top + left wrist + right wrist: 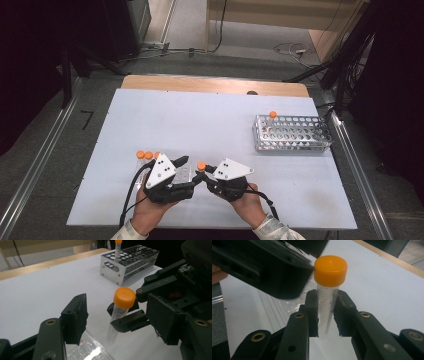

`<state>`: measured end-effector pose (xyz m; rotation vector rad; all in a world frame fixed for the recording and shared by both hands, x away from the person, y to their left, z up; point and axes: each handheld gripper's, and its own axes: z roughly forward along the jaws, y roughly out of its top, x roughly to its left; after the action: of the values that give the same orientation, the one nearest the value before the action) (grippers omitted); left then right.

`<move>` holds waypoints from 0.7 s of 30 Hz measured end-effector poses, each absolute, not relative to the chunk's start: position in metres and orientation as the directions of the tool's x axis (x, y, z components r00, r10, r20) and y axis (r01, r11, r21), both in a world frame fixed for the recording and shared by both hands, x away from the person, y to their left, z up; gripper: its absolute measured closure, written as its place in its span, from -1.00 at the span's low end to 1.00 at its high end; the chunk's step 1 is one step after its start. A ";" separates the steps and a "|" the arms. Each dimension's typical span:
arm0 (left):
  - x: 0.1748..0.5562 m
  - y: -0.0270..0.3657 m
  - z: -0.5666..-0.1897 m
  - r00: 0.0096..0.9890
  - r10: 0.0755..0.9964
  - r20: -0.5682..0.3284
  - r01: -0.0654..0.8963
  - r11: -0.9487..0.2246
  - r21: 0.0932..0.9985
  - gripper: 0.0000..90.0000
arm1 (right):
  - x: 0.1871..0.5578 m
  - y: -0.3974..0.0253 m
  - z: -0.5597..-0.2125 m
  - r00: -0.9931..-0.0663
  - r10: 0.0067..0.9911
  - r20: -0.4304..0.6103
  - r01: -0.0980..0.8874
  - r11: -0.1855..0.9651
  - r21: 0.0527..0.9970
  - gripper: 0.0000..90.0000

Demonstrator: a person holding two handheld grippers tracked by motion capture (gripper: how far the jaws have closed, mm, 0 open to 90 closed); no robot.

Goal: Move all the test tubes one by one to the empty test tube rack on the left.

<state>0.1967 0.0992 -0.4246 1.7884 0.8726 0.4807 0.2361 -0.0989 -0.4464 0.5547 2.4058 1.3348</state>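
Your right gripper point(324, 312) is clamped on a clear centrifuge tube point(325, 307) below its orange cap point(330, 270), holding it upright above the white table point(210, 125). Your left gripper point(120, 317) stands with jaws apart around it. Farther off, the metal tube rack point(292, 132) holds one capped tube point(272, 116).

The tube point(325, 307) is clear plastic with a smooth matt orange cap point(330, 270). The rack point(292, 133) is shiny perforated metal. The desk point(200, 120) is matt white, wood-edged. Jaws are matt black.
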 end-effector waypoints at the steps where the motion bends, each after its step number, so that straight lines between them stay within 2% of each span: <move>1: 0.196 0.098 -0.425 0.657 0.750 -0.077 0.330 -0.195 0.924 -0.13 | 0.235 -0.098 -0.446 -0.869 0.484 -0.099 0.173 0.486 0.857 0.60; 12: 0.196 0.095 -0.427 0.665 0.744 -0.064 0.322 -0.208 0.924 0.38 | 0.234 -0.095 -0.449 -0.878 0.468 -0.097 0.171 0.496 0.851 0.60; 18: 0.196 0.095 -0.428 0.665 0.745 -0.057 0.317 -0.212 0.924 0.53 | 0.232 -0.094 -0.449 -0.880 0.465 -0.094 0.172 0.497 0.851 0.60; 21: 0.196 0.095 -0.428 0.667 0.743 -0.058 0.318 -0.214 0.923 0.53 | 0.232 -0.094 -0.449 -0.880 0.466 -0.094 0.173 0.498 0.850 0.60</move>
<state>0.1963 0.0948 -0.4285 1.8037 0.8468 0.4914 0.2325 -0.0944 -0.4486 0.5370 2.4343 1.3281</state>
